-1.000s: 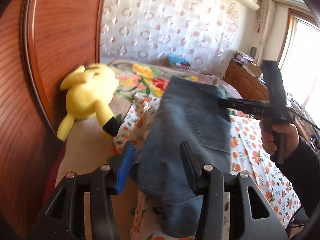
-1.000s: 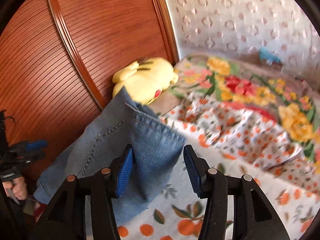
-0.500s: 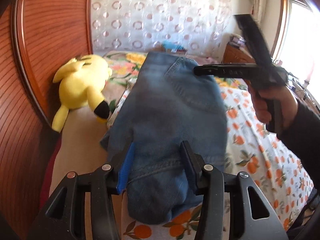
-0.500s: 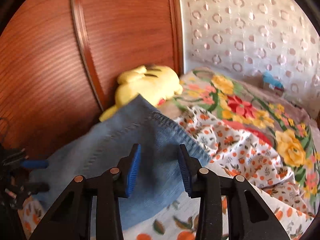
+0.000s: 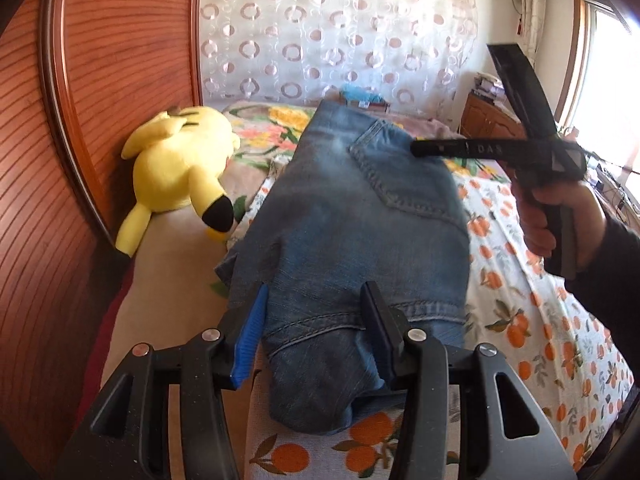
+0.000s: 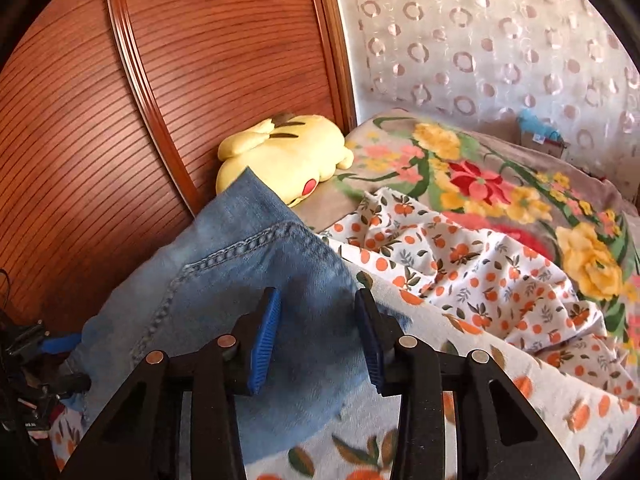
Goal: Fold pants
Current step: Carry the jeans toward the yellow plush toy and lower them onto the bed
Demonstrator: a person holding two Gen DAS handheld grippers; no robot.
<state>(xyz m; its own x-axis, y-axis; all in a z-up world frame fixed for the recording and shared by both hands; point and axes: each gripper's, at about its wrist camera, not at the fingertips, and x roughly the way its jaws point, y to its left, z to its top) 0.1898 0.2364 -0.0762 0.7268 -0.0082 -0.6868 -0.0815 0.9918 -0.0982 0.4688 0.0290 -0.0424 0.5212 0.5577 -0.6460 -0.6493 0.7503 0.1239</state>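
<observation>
The blue jeans (image 5: 352, 220) are spread out, back pocket up, above the orange-print sheet (image 5: 540, 320). My left gripper (image 5: 315, 292) is shut on the near seamed end, with a thick bunch of denim filling the gap between its half-apart fingers and sagging below them. My right gripper (image 6: 318, 294) is shut on the far corner of the jeans (image 6: 240, 280), where the edge stands up against the headboard. In the left wrist view the right gripper (image 5: 416, 148) reaches in over the pocket, held by a person's hand (image 5: 556, 216).
A yellow plush toy (image 5: 180, 168) lies by the wooden headboard (image 5: 100, 80) on the left. A flowered blanket (image 6: 480, 184) is bunched at the back, with a small blue box (image 5: 360, 96) by the curtain. A wooden cabinet (image 5: 492, 120) stands at the far right.
The jeans hung narrow and draped a second ago and now lie wide and flatter. The right gripper's jaws have come closer together, and both grippers have dropped a little.
</observation>
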